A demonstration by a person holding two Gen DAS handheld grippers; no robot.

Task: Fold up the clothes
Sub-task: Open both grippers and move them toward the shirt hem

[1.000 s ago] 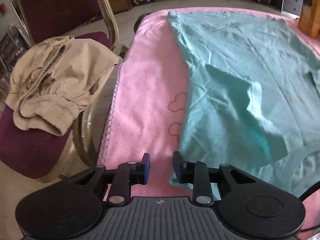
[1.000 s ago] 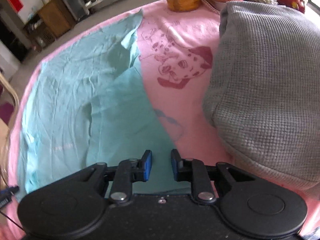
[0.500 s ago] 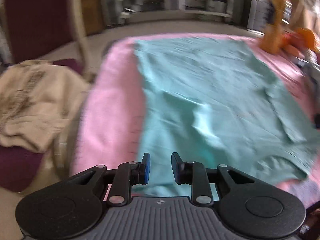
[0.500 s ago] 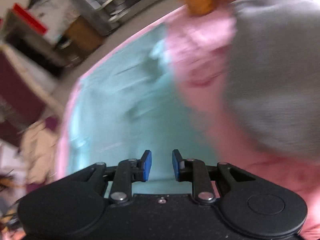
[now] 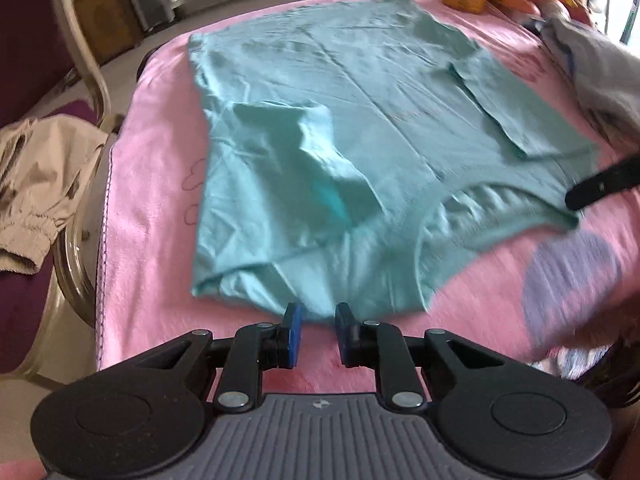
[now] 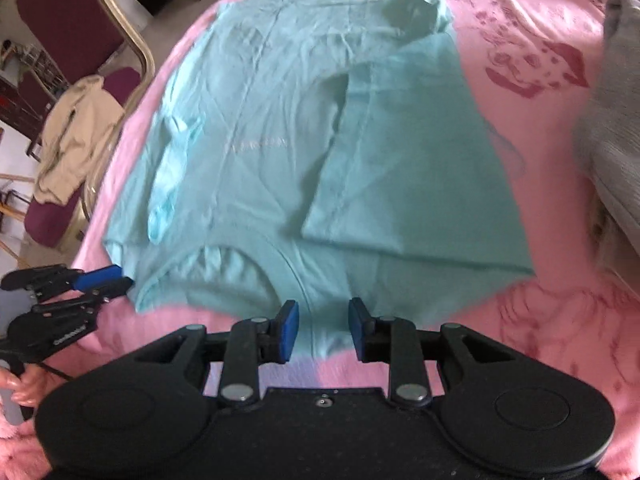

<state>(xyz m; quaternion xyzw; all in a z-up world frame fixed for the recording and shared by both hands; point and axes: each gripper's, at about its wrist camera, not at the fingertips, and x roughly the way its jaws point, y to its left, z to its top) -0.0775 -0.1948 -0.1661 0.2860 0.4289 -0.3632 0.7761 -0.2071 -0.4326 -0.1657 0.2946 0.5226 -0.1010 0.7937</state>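
A mint-green T-shirt (image 5: 360, 128) is spread flat on the pink-covered desk (image 5: 152, 184), collar toward the near edge. Both sleeves are folded inward over the body, and light creases are seen across the fabric.

the left claw (image 5: 317, 334) points steeply down, its blue-padded jaws closing with a narrow gap and nothing between them. the right claw (image 6: 322, 330) also points steeply down, its jaws opening, a wider gap and nothing gripped. seen from the right wrist, a hand (image 6: 19, 386) at the lower left holds the left claw's handle.
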